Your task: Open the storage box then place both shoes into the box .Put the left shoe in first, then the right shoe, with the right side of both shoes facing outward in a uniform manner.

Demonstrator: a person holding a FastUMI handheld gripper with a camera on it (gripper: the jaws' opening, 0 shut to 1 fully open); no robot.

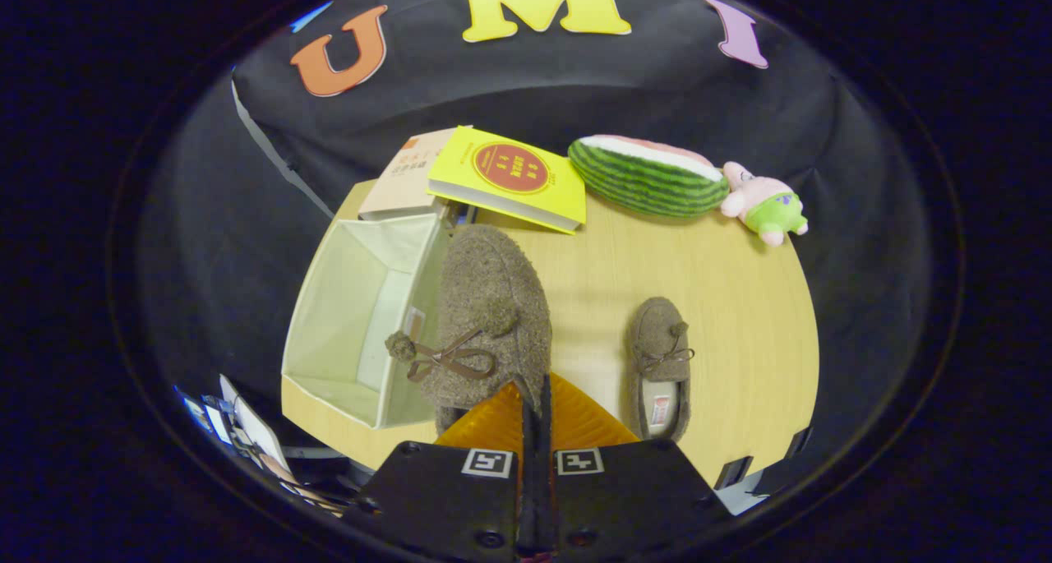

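The tool is clenched on the heel edge of a brown shoe, beside the open box, with the other shoe on the worktop.

The gripper has a wide, flat, matte black body across the near side, split down the middle by a narrow seam. Each half carries a small square black-and-white marker, side by side at the far edge. Round screw holes dot the black plates. Two ribbed fingers taper forward from it.
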